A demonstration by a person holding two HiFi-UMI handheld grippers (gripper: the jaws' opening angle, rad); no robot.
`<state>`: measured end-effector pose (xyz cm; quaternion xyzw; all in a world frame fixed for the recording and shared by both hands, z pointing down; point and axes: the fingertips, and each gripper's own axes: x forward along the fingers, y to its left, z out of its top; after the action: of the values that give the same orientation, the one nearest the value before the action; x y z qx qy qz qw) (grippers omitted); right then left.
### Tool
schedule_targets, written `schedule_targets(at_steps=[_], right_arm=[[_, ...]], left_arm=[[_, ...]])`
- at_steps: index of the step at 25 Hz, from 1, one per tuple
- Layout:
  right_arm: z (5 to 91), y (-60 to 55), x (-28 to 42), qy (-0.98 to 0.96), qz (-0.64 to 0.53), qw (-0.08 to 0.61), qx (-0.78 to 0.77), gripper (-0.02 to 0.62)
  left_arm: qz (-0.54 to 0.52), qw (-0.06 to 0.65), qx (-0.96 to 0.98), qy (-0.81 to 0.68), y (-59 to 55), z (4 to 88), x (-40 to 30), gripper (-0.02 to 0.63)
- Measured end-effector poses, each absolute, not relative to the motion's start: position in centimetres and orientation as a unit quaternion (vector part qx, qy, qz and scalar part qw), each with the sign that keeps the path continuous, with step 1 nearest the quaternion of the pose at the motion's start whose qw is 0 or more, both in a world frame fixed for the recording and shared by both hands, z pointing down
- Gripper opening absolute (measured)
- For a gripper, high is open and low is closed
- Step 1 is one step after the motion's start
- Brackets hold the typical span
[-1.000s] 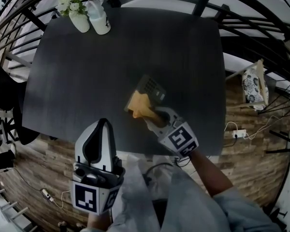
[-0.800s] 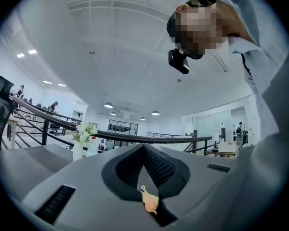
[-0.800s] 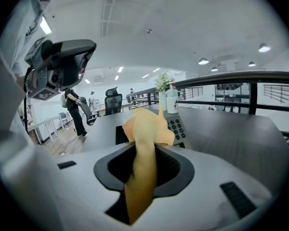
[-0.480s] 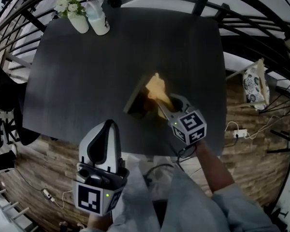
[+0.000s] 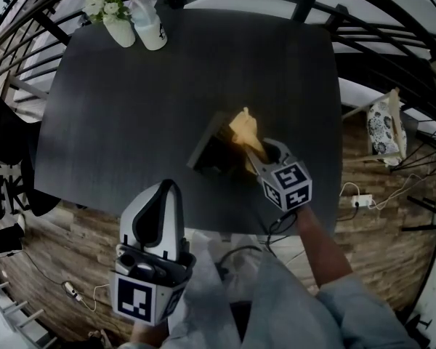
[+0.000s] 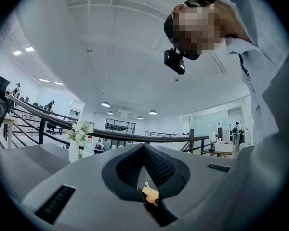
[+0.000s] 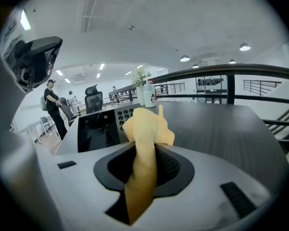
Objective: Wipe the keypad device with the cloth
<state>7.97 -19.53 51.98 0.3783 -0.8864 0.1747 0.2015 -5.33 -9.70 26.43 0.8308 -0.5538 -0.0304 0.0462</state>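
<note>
The keypad device [image 5: 209, 151] lies on the dark table [image 5: 131, 100], a little right of the middle and near the front edge. My right gripper [image 5: 256, 151] is shut on the yellow cloth [image 5: 245, 129], whose free end sticks up over the device's far right part. In the right gripper view the cloth [image 7: 145, 129] runs between the jaws, with the device [image 7: 103, 126] and its buttons just left of it. My left gripper [image 5: 162, 195] is shut on nothing and hangs off the table's front edge, pointing at the device.
A white vase of flowers [image 5: 110, 13] and a bottle [image 5: 150, 25] stand at the table's far left corner. Dark railings curve round the table. A wooden floor lies below, with a patterned cushion [image 5: 381, 126] and a power strip [image 5: 352, 201] to the right.
My right gripper has swept the cloth from the device's near left end to its far right side, uncovering the near part. The left gripper has dropped slightly toward me.
</note>
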Motion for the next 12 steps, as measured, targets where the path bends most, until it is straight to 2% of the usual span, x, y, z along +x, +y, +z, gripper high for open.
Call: schedule_targets(at_steps=[12], right_arm=[[52.1, -14.3, 5.6, -0.893, 0.205, 0.196, 0.351, 0.100]], left_arm=[[-0.026, 0.049, 0.835, -0.547, -9.8, 26.8, -5.5, 0.005]])
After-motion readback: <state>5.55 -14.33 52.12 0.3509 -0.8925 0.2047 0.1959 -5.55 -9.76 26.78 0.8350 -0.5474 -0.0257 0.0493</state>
